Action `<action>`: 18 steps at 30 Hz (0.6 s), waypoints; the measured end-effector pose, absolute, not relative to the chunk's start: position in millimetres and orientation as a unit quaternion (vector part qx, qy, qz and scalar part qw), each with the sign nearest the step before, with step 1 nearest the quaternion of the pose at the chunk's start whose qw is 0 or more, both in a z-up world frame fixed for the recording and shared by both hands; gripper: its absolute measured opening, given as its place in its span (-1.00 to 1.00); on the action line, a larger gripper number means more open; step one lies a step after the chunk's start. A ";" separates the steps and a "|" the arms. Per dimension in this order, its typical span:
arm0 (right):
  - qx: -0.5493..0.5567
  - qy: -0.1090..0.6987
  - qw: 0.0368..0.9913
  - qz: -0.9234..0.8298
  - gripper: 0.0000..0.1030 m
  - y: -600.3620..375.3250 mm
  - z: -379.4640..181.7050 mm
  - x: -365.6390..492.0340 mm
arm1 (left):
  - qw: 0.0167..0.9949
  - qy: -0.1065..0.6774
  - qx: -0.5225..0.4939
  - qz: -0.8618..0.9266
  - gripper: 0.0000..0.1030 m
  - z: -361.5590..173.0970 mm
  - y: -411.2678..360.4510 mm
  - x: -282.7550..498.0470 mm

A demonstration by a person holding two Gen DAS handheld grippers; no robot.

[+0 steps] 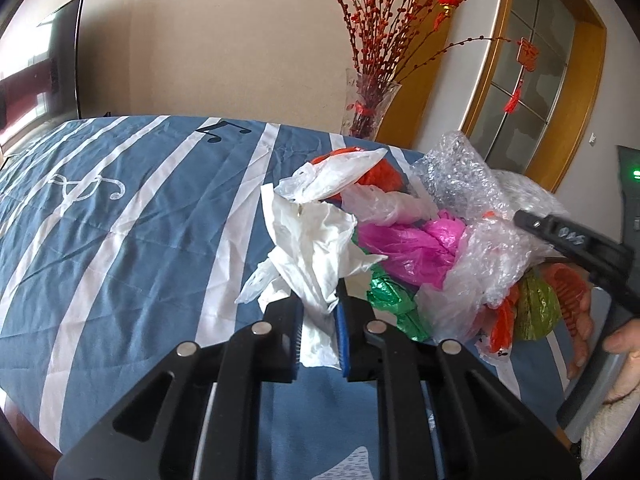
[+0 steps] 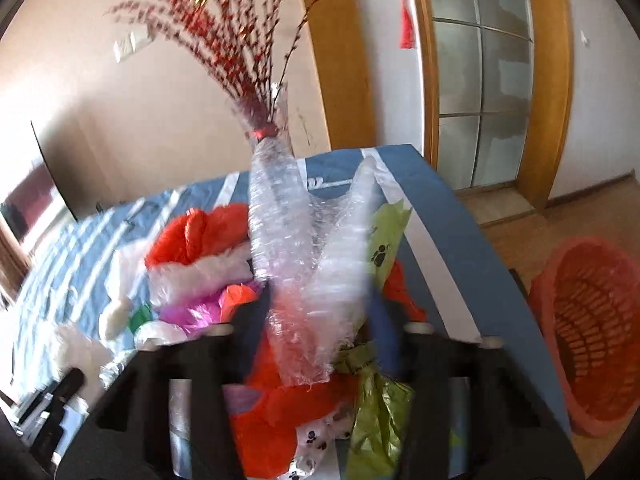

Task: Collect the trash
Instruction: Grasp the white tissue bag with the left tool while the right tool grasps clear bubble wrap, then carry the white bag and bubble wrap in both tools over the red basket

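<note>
Surface: blue-and-white striped cloth (image 1: 120,240) is spread over the table.
Trash: mixed plastic bags (image 1: 408,240) are heaped at 3 o'clock on the cloth.
Left gripper (image 1: 318,320): a white tissue (image 1: 312,248) is pinched.
Right gripper (image 2: 316,320): bubble wrap (image 2: 312,264) is clamped.
Basket: an orange basket (image 2: 592,320) is seen at 3 o'clock, on the floor.

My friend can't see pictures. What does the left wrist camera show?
The left gripper has its jaws shut on a crumpled white tissue at the edge of a pile of colourful plastic bags on a blue-and-white striped bedspread. The right gripper's body shows at the right edge.
</note>
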State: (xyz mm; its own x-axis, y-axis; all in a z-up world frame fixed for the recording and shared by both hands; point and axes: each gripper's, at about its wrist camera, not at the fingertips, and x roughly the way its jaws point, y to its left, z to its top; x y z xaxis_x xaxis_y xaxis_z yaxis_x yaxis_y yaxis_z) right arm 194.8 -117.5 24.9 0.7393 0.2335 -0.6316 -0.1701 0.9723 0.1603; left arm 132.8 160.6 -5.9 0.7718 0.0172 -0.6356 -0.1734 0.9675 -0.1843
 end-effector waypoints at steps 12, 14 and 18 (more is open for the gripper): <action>0.051 0.266 0.957 0.105 -0.88 -153.1 67.7 170.0 | 0.940 0.322 -0.112 0.029 -0.70 12.6 151.0 129.3; 0.062 0.251 0.961 0.101 -0.88 -166.2 78.2 166.3 | 0.942 0.318 -0.110 0.022 -0.70 18.5 146.4 129.0; 0.079 0.227 0.966 0.094 -0.89 -187.1 92.6 157.1 | 0.945 0.310 -0.107 0.007 -0.70 30.3 134.1 128.0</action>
